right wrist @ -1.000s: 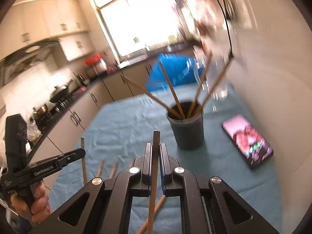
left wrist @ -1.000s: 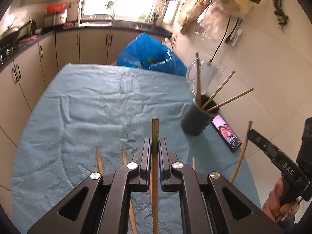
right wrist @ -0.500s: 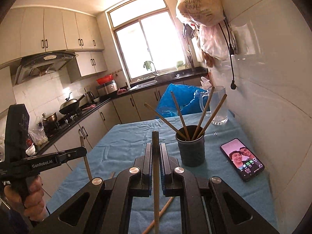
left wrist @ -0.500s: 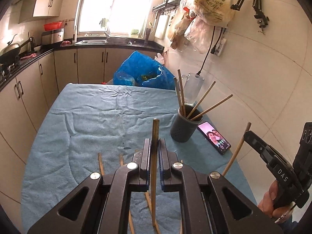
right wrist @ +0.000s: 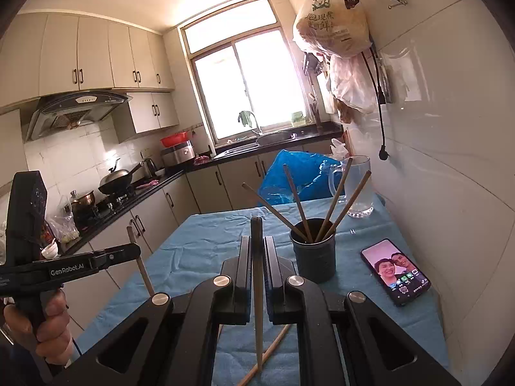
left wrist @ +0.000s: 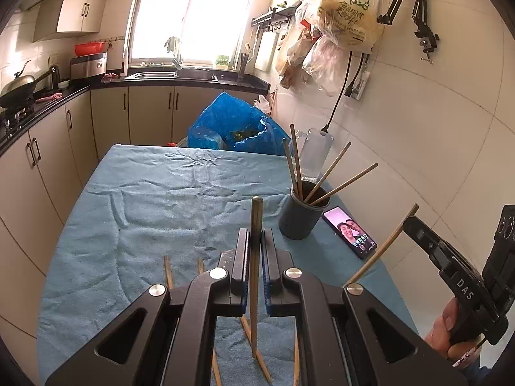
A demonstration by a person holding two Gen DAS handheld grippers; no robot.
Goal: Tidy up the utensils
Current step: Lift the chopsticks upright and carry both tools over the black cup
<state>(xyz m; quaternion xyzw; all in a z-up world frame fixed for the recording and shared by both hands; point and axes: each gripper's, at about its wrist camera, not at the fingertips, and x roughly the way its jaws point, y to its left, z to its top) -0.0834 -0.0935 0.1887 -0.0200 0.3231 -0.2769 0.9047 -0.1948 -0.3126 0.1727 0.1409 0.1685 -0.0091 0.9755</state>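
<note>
While both claws hung above the bench [left wrist: 135, 225], each one was squeezed tight on a chopstick. The left claw [left wrist: 256, 241] held its chopstick [left wrist: 256, 257] straight up, on the near side of the dark cup [left wrist: 301, 215]. The right claw [right wrist: 257, 251] held its own chopstick [right wrist: 257, 289] upright too, also on the near side of that cup. More loose chopsticks [left wrist: 167, 271] lay flat on the blue cloth, nearer than the cup. Four chopsticks [right wrist: 297, 199] stood leaning inside the cup. A phone [right wrist: 396, 273] lay just beside the cup. A glass jug [right wrist: 359, 186] and a blue bag [left wrist: 235, 128] sat behind the cup.
</note>
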